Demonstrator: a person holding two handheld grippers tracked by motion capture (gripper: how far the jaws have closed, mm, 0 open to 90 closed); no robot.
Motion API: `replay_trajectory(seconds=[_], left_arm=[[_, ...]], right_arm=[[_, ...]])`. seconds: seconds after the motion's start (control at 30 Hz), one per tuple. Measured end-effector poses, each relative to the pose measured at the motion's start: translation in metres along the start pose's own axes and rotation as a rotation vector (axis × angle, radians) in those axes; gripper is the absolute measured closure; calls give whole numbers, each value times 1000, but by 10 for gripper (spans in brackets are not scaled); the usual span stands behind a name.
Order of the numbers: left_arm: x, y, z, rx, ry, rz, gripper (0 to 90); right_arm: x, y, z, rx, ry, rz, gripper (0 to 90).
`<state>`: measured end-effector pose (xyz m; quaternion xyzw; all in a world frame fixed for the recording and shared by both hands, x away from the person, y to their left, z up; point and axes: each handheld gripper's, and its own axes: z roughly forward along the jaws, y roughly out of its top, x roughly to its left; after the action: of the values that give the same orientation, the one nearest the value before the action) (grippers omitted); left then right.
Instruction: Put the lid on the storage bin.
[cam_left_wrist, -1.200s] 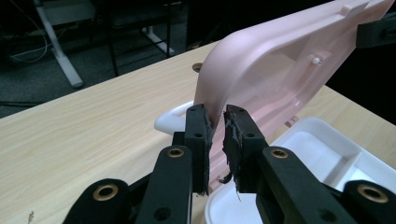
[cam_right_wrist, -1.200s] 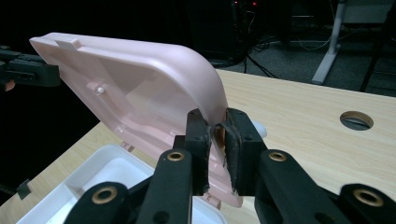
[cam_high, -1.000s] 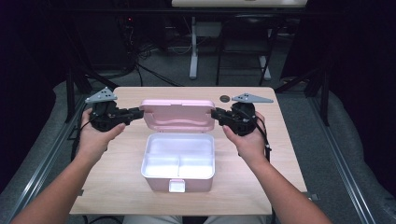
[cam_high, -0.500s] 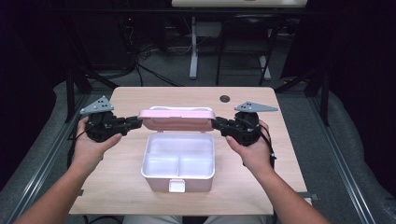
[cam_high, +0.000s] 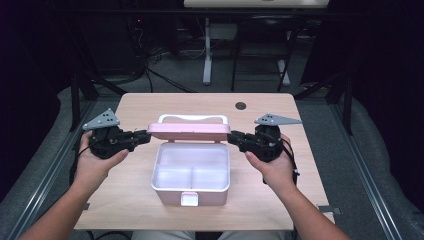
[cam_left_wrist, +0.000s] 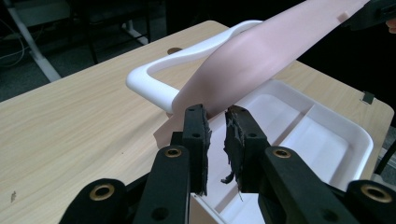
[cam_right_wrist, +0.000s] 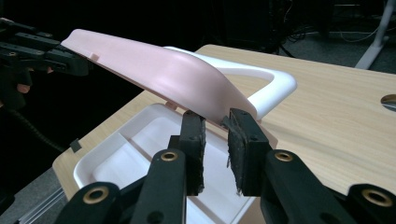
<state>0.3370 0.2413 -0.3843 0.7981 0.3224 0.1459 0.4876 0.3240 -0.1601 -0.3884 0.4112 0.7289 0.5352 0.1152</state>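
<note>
A pink lid with a white handle hangs tilted over the far edge of an open box, white inside and split into two compartments. My left gripper is shut on the lid's left end and my right gripper on its right end. In the left gripper view the jaws pinch the lid above the box. The right gripper view shows its jaws clamping the lid over the box, with the other gripper at the lid's far end.
The box stands mid-table on a light wooden table, its pink latch facing the person. A round cable hole lies at the back right. Dark metal rails flank the table, and a white desk leg stands beyond it.
Both grippers have brought the lid toward the person and a little lower, from the table behind the box to just above the box's far edge.
</note>
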Motion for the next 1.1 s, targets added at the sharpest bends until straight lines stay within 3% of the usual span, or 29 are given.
replay_trajectory(seconds=[0.63, 1.1], left_arm=[[-10, -19, -9, 21, -2, 31, 784], [-13, -34, -12, 11, -22, -3, 788]], right_arm=[[4, -17, -13, -9, 39, 9, 756], [6, -35, -20, 1, 53, 22, 755]])
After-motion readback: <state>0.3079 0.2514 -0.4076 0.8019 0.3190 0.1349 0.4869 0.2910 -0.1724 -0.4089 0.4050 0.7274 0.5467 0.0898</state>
